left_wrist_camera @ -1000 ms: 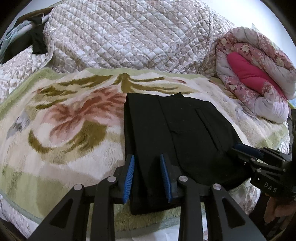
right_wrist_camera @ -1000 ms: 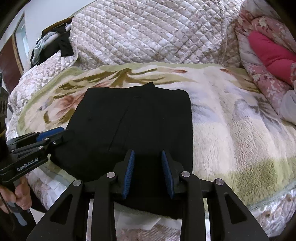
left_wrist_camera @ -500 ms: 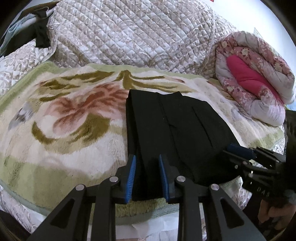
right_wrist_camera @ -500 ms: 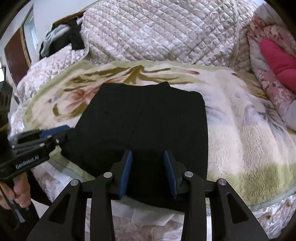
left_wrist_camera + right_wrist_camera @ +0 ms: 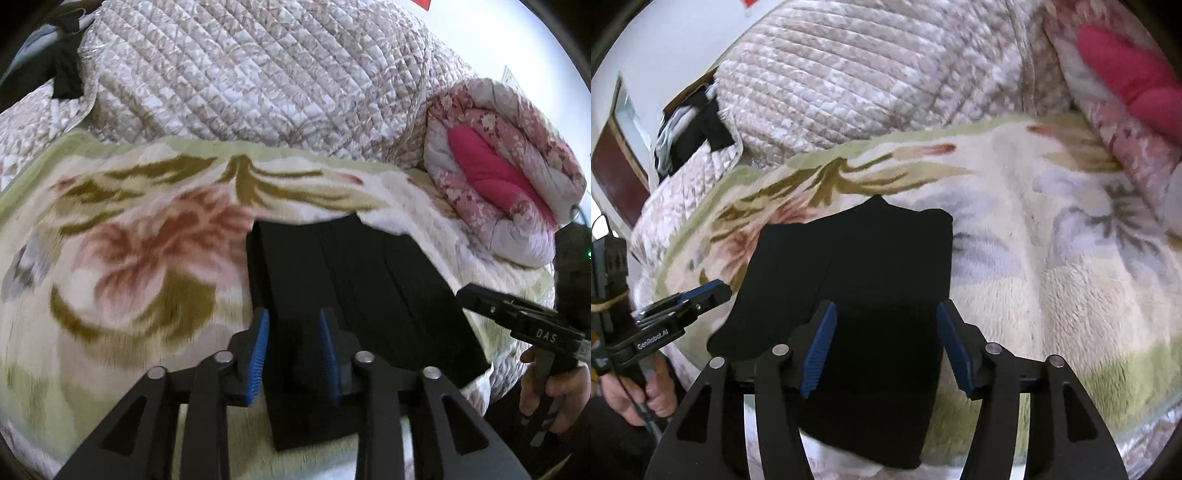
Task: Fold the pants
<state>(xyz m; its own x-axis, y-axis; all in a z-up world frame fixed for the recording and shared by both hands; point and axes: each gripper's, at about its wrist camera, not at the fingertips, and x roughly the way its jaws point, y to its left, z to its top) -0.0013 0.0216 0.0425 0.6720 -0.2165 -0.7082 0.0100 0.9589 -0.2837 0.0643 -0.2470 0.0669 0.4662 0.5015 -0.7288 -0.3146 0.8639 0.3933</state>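
Observation:
Black pants (image 5: pixel 347 280) lie folded into a flat rectangle on a floral fleece blanket (image 5: pixel 122 258), also seen in the right wrist view (image 5: pixel 864 258). My left gripper (image 5: pixel 293 347) hovers over the pants' near left edge, jaws partly apart with dark fabric between them; no grip shows. My right gripper (image 5: pixel 886 343) is open wide over the pants' near right part. Each gripper shows in the other's view: the right one (image 5: pixel 517 317) at the pants' right edge, the left one (image 5: pixel 683 306) at their left edge.
A quilted beige bedspread (image 5: pixel 258 81) rises behind the blanket. A rolled pink floral duvet (image 5: pixel 498 177) lies at the right. Dark clothes (image 5: pixel 698 125) hang at the far left. The bed's front edge is just below the pants.
My right gripper has opened wider. Both grippers have pulled back and tilted, so the pants look farther and lower. The pants lie as before.

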